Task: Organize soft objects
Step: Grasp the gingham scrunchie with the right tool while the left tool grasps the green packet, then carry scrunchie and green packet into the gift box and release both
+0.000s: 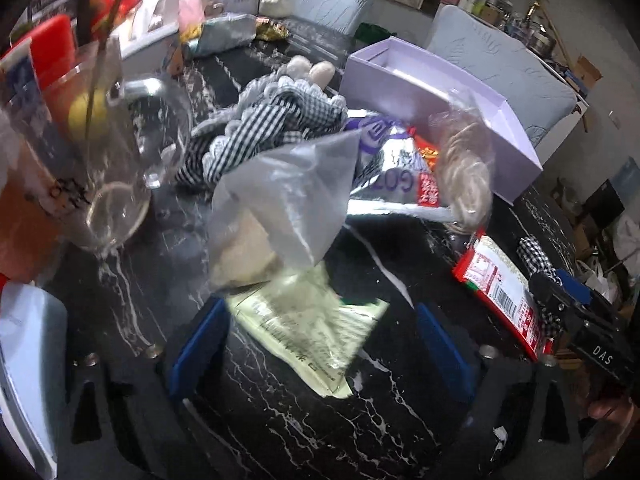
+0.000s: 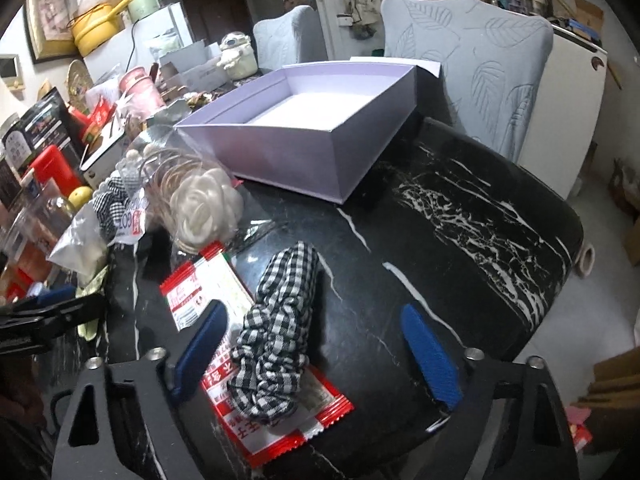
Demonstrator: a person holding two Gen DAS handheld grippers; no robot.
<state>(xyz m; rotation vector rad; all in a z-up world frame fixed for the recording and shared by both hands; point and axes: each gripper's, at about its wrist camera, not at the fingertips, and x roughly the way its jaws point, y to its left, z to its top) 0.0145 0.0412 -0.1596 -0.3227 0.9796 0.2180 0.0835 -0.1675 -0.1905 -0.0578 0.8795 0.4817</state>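
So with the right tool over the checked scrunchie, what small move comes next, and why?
Probably lower the right tool and close on the checked scrunchie. It lies between the open blue fingers, untouched, atop a red snack packet, and the lavender box behind sits empty.

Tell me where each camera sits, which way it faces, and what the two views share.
Left wrist: on the left gripper, angled down at a pale green packet; blue pads show.
Right wrist: on the right gripper, angled down at a checked scrunchie; blue pads show.
Shared: lilac box, red packet, marble table.
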